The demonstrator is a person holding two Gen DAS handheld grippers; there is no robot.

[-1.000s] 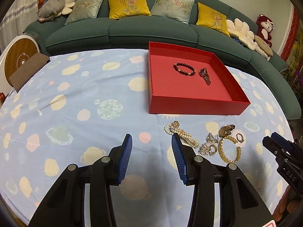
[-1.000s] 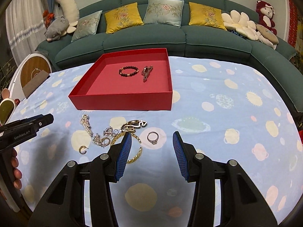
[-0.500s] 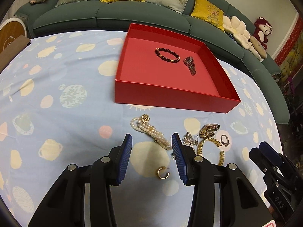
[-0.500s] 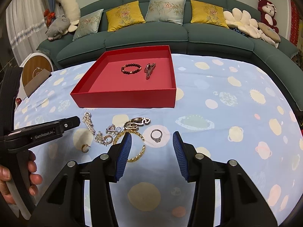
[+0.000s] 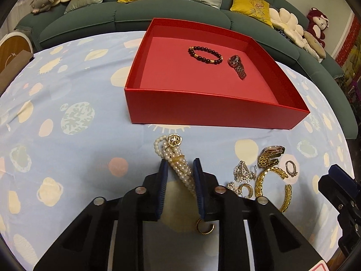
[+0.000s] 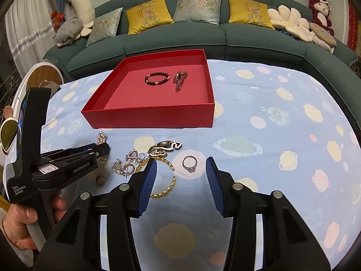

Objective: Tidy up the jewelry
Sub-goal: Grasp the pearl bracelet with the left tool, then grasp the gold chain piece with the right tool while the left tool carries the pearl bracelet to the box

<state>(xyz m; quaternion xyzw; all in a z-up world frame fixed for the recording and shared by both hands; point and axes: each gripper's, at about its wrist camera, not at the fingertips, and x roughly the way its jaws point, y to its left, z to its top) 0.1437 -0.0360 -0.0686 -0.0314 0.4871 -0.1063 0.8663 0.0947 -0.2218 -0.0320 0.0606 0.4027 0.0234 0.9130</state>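
My left gripper point(image 5: 179, 169) is down on the cloth with its blue pads on both sides of a pearl bracelet point(image 5: 174, 155); the jaws are narrowed around it and look closed on it. The left gripper also shows in the right wrist view point(image 6: 102, 150). A red tray point(image 5: 214, 110) beyond holds a dark bead bracelet point(image 5: 205, 55) and a watch point(image 5: 237, 66). My right gripper point(image 6: 180, 169) is open and empty above a silver ring point(image 6: 190, 163) and a gold bangle point(image 6: 165, 180).
A pile of loose jewelry lies right of the pearls: silver pieces point(image 5: 242, 172), a gold watch point(image 5: 270, 155), a small gold hoop point(image 5: 204, 228). A green sofa point(image 6: 203, 38) with cushions curves behind the table. The planet-print cloth point(image 6: 282, 135) covers the table.
My left gripper has moved forward and down over the pearl bracelet and its jaws have narrowed around it. My right gripper has barely moved.
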